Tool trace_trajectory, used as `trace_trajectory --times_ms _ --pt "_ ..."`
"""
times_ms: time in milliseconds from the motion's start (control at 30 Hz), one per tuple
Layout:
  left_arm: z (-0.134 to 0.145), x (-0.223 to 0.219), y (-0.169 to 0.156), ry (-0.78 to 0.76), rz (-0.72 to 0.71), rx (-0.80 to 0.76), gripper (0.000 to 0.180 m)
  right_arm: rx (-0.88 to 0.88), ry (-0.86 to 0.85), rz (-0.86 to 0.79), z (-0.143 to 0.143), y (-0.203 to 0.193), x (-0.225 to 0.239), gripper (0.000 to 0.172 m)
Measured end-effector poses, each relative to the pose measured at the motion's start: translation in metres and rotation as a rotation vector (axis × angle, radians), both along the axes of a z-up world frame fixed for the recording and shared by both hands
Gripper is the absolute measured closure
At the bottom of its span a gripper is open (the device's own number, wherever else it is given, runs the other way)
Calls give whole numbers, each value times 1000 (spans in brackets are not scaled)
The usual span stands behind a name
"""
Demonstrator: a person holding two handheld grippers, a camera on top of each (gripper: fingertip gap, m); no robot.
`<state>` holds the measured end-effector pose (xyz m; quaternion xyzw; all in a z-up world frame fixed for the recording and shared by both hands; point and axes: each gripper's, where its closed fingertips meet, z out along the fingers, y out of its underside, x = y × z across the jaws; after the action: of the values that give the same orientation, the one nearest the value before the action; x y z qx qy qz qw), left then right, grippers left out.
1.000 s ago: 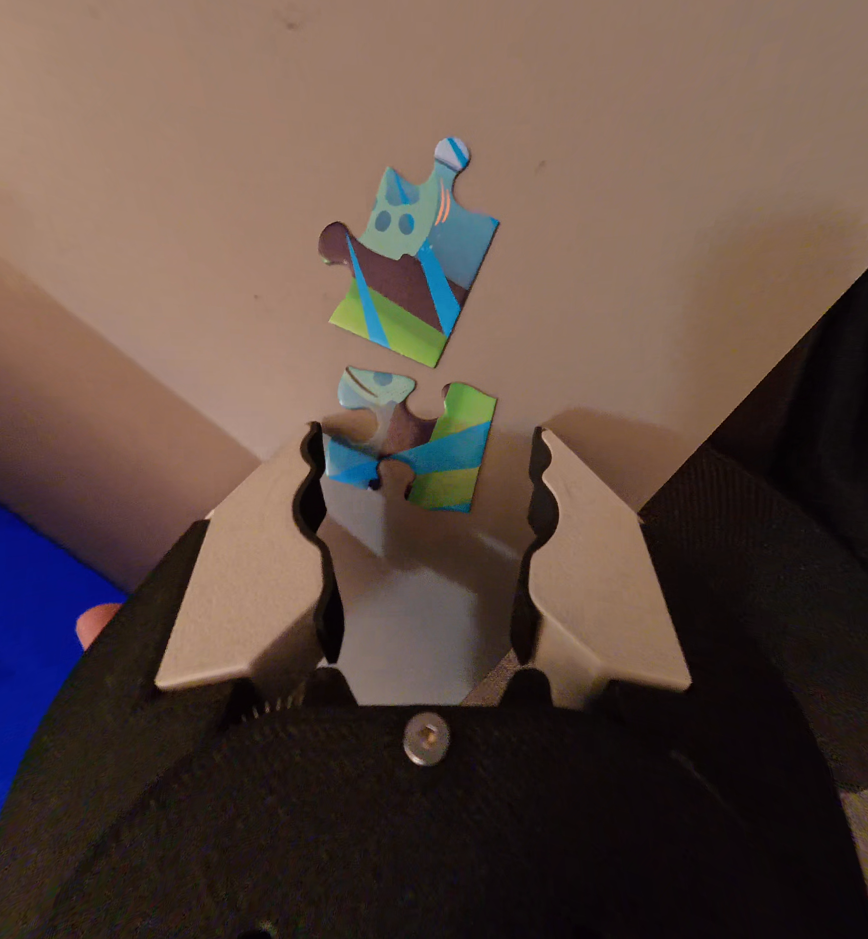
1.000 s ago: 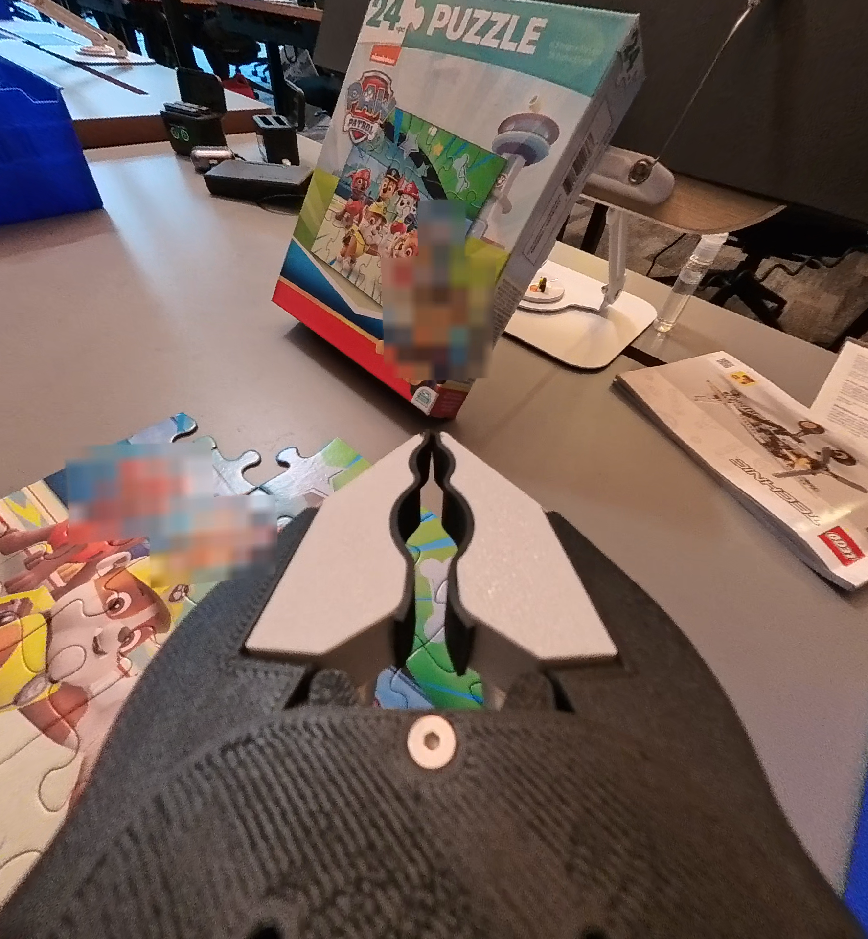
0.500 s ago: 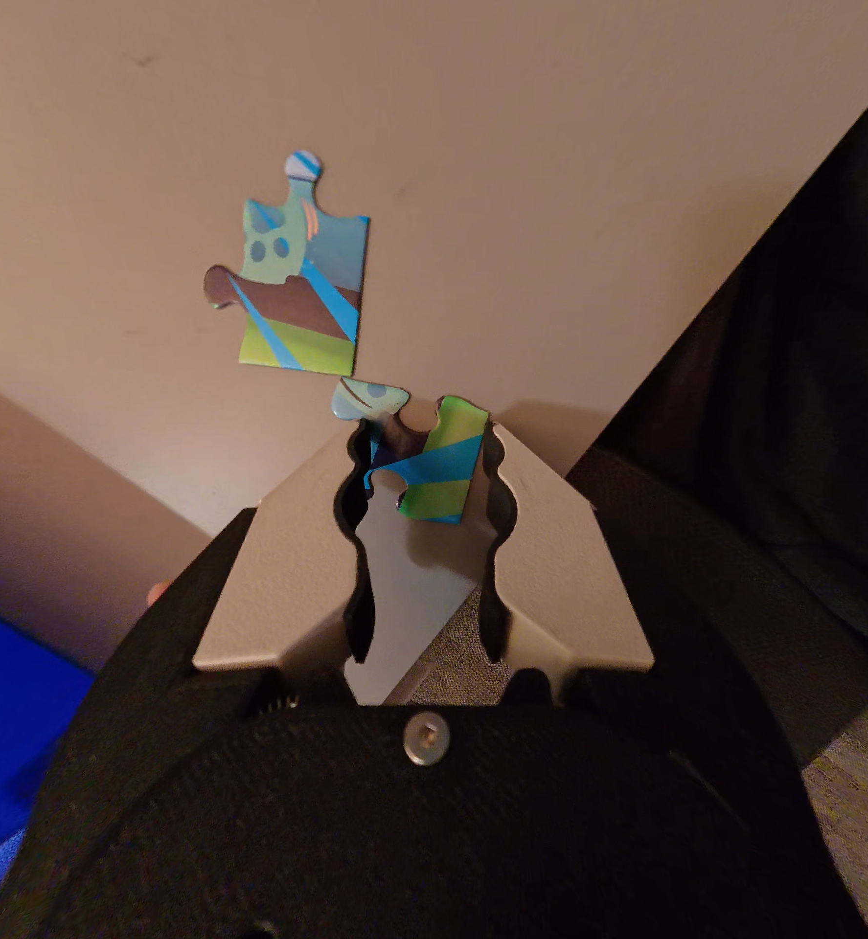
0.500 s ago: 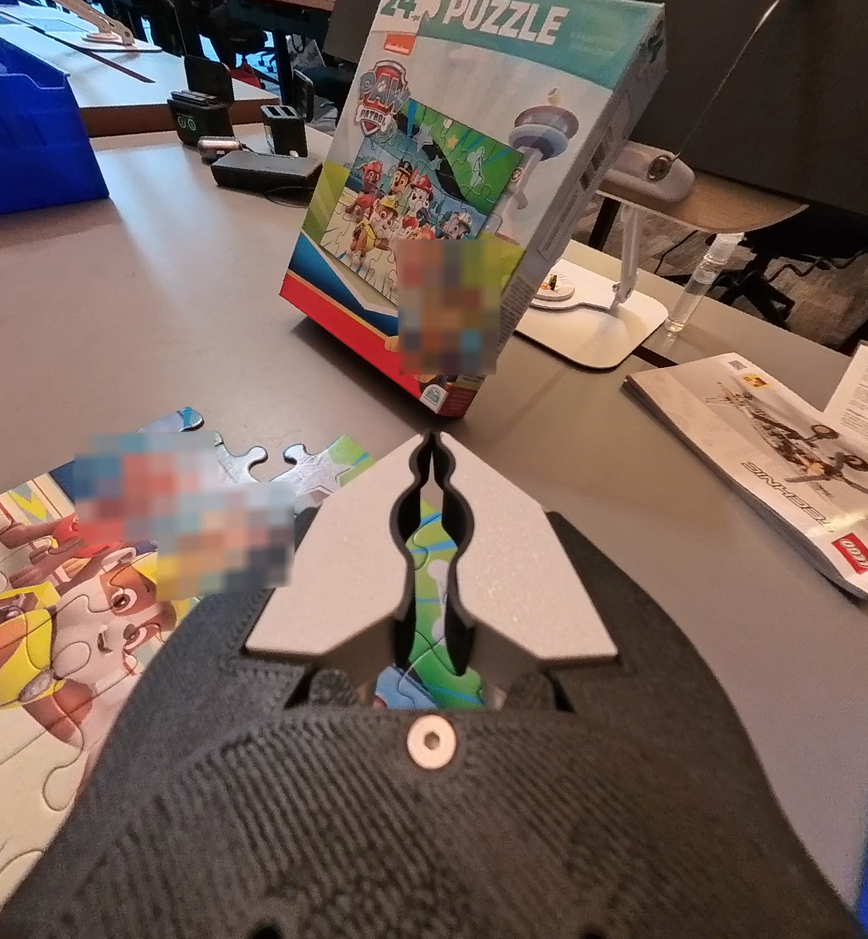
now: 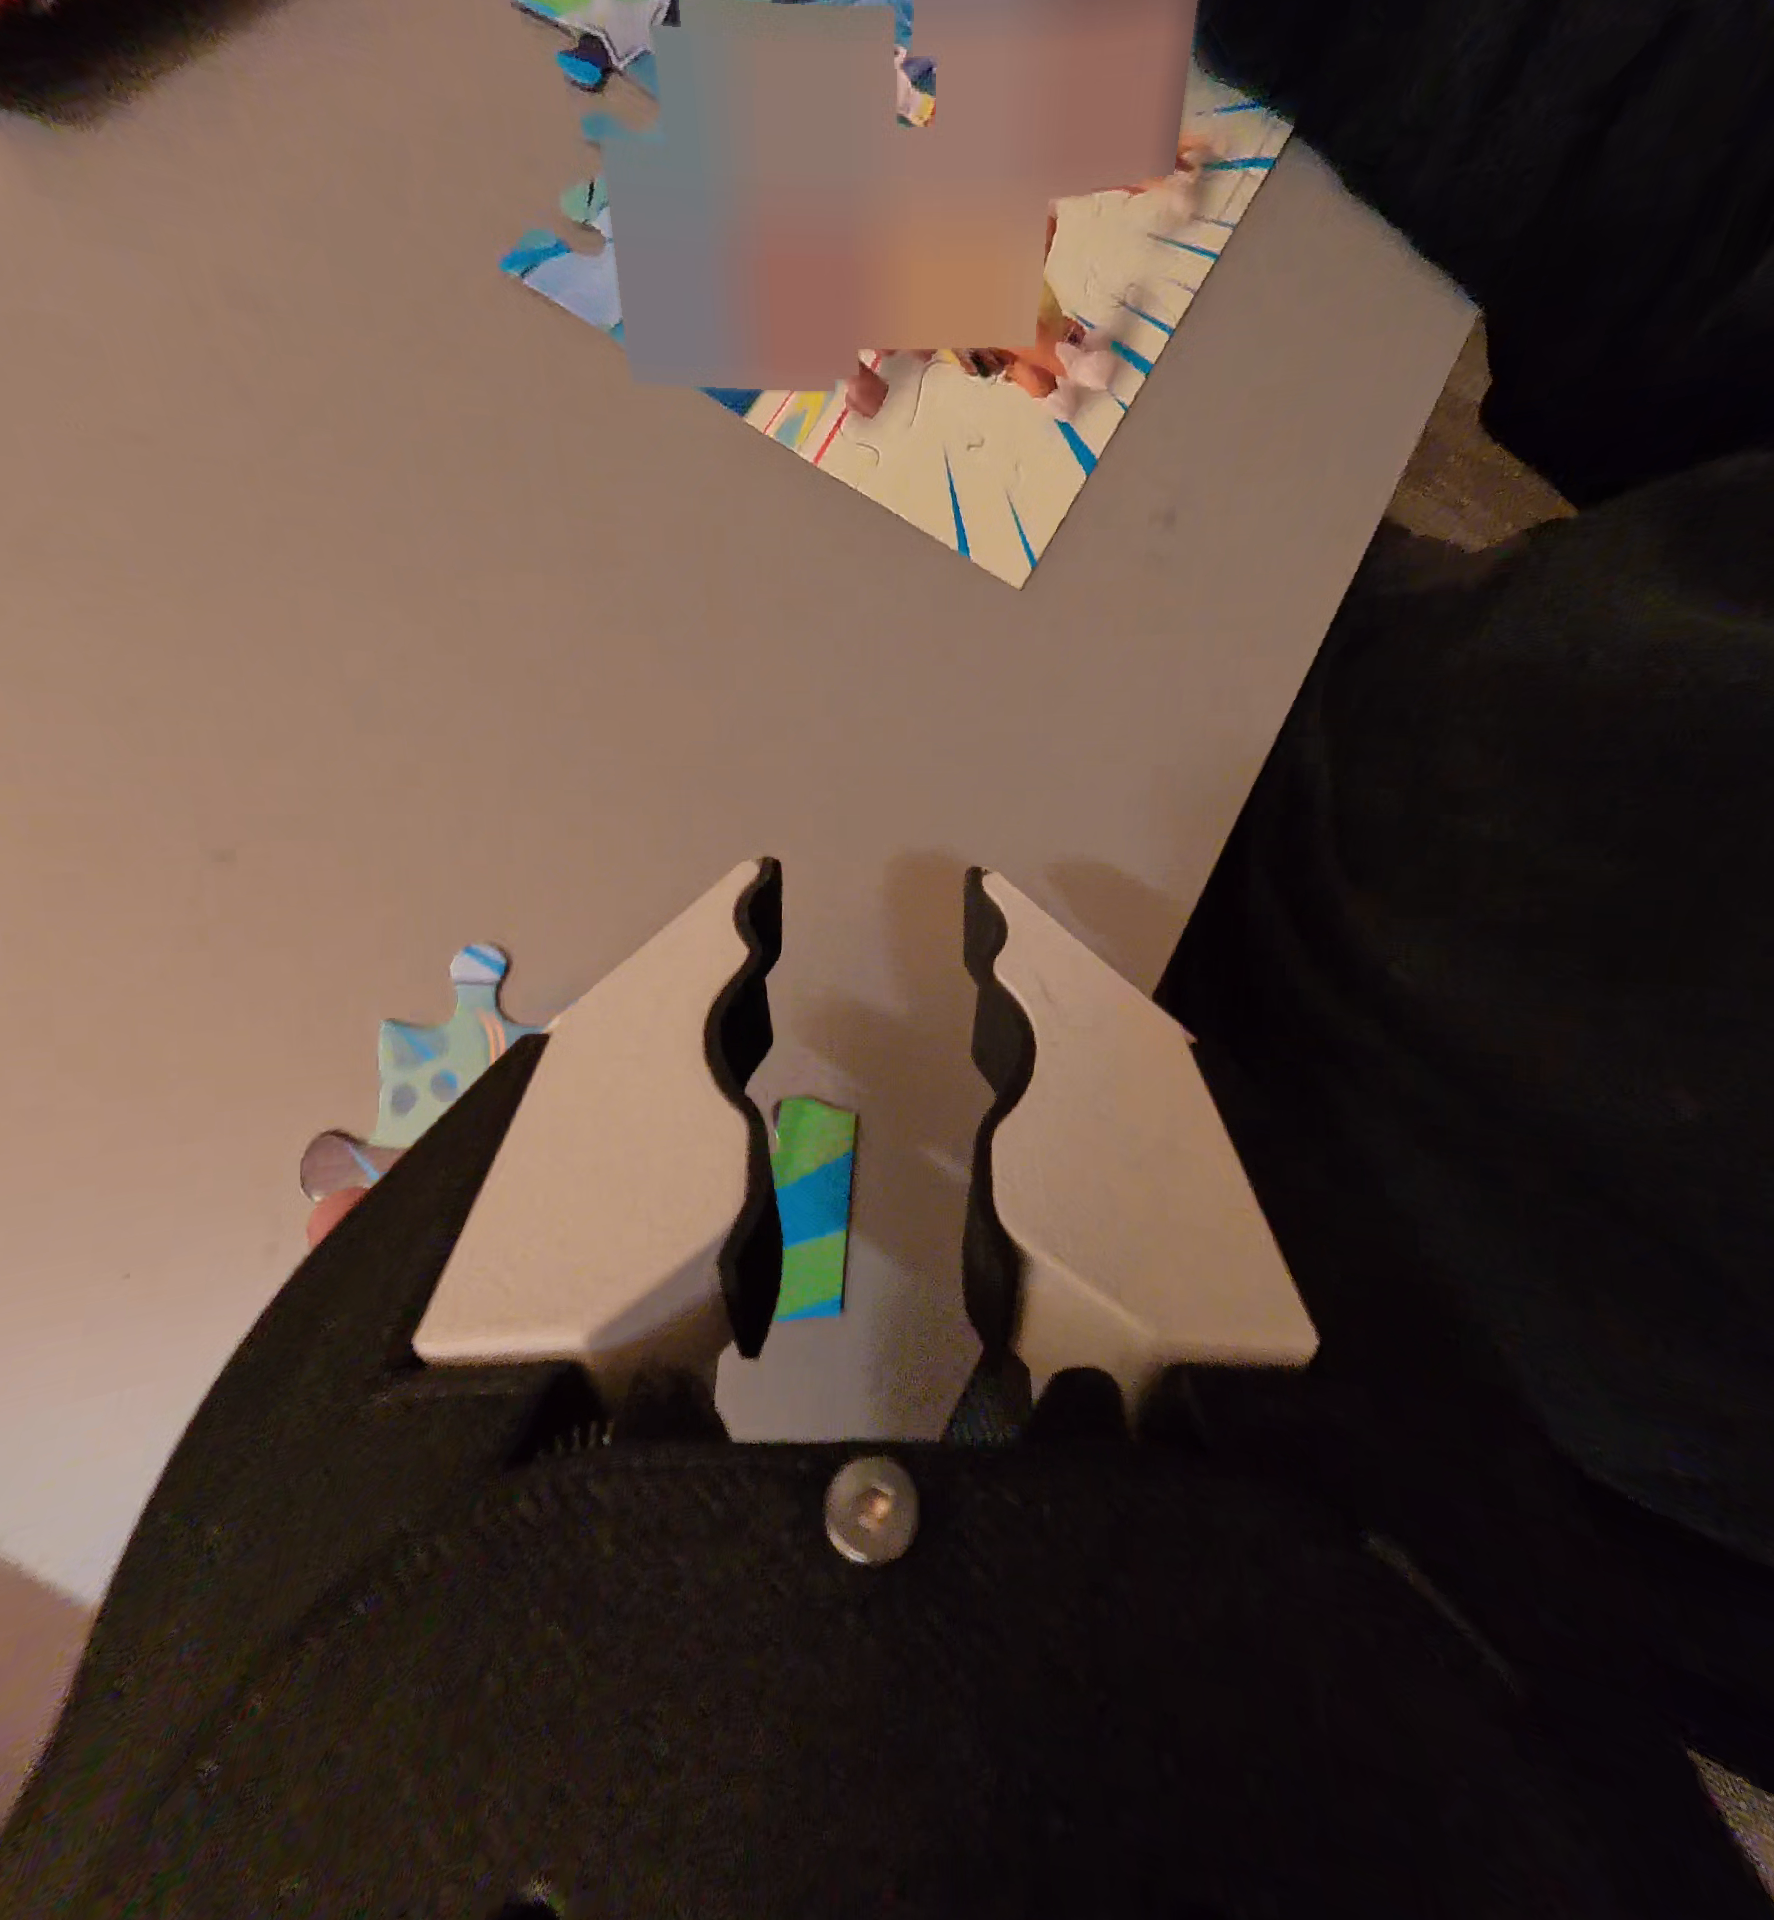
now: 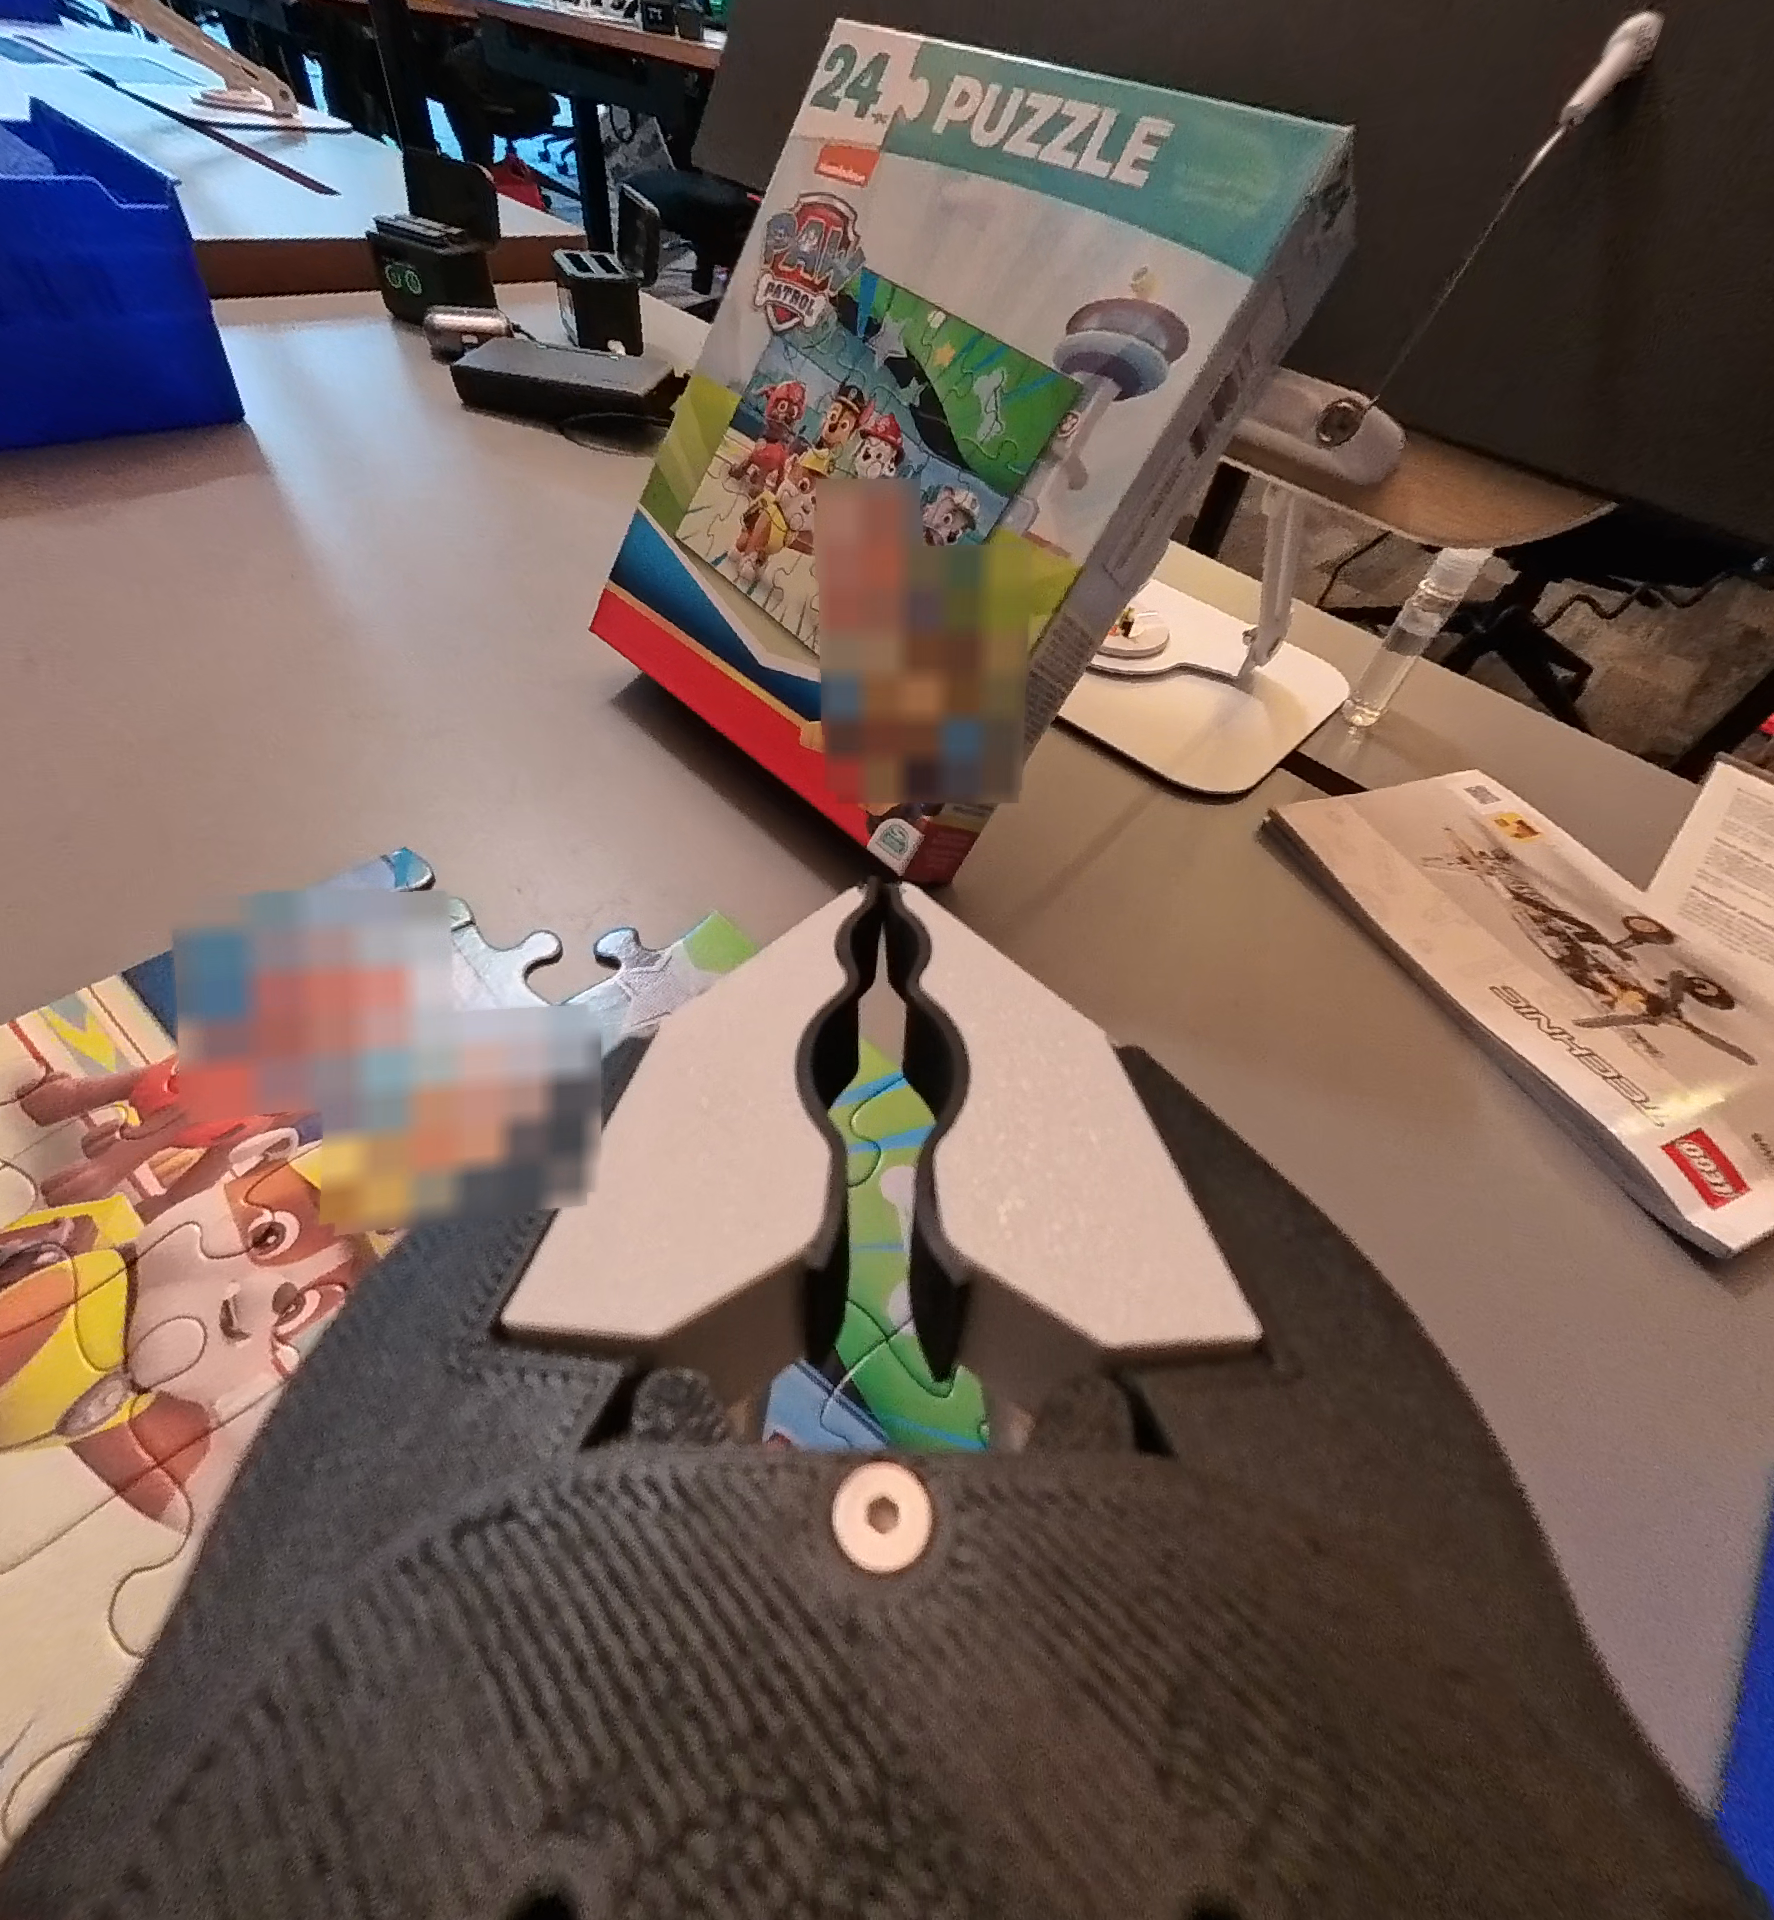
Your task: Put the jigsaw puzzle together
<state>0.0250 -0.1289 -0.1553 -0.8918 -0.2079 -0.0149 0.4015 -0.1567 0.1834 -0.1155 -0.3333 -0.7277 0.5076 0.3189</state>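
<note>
In the left wrist view my left gripper hangs over the grey table with its jaws partly apart and nothing between the tips. A green and blue puzzle piece lies on the table below, far back between the fingers. The left finger half covers it, and bare table shows between it and the right finger. A second loose piece, pale green and blue, lies just left of that finger. My right gripper is shut with nothing between its pads and hovers over the assembled puzzle.
The assembled puzzle lies ahead near the table's right edge, next to a person in dark clothing. In the right wrist view a puzzle box stands just ahead, with a booklet at right, a white lamp base behind and a blue bin at far left. One gripper's finger ends stand about 35 cm off the other's.
My left gripper's jaws narrowed around the green piece, then the gripper moved forward past it; the piece now lies far back under the fingers. The right gripper stayed shut and barely drifted.
</note>
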Motion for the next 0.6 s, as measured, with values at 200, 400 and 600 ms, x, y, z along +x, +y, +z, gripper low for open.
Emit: trace_trajectory --times_ms 200,400,600 --pt "-5 -10 -37 16 115 -129 140 3 0 9 1 -2 1 172" --pt "-30 18 -82 -54 184 -227 139 48 23 42 2 -19 7 172" --pt "-50 34 -64 -79 143 -191 137 -74 -16 200 22 -94 54 159"
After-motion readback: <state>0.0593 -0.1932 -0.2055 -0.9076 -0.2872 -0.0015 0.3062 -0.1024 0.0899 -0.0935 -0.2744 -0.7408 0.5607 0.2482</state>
